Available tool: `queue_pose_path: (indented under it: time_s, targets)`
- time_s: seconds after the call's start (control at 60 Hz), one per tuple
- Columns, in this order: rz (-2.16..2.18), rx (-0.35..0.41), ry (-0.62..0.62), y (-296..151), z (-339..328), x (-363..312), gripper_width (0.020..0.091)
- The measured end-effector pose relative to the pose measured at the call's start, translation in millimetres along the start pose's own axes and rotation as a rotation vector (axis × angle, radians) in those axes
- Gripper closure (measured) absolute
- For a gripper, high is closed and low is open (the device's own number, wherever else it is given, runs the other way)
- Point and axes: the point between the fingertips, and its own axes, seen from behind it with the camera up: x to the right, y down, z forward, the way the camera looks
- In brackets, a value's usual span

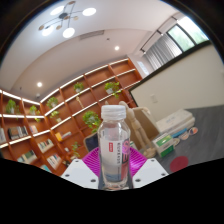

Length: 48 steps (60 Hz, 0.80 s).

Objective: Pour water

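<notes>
Here the gripper (115,176) points steeply upward, so that the ceiling and upper walls of a room fill the view beyond it. A clear plastic water bottle (114,148) stands upright between the two fingers, at twelve o'clock from the fingertips and right at the middle of the view. It has a white screw cap (115,111) still on, a clear neck, and a label (114,152) with pink and white print wrapped about its body. The pink pads (92,162) show at either side of the bottle's lower half, and the pale finger ends lie close against it at about eight o'clock and four o'clock from its base; the fingers appear to press on both sides of the bottle, so the gripper is closed on it and carries it. Behind the bottle, from about nine o'clock round to one o'clock, runs a wall of wooden shelves (70,95) lit by strips, with green plants (52,102) set here and there on them. At ten to eleven o'clock a ceiling lamp (62,17) with several round bulbs hangs on the white ceiling. At one to two o'clock a window (185,38) shows, and below it, at three o'clock from the bottle, a large pale wall panel (175,90).
</notes>
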Motion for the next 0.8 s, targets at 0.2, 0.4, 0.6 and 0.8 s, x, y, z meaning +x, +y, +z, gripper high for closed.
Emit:
queue_pose_path:
  time_s: [0.2,0.4,0.6,0.8]
  targets:
    - [-0.415,0.055,0.344,-39.7,-1.4,116.8,0.0735]
    - [-0.382,0.022,0.427,-22.0,14.4,196.2,0.0735]
    - [-0.440,-0.034,0.446,17.1,45.6,240.5,0.0735]
    - [-0.421,-0.031,0.435,27.1,52.0,239.7,0.0701]
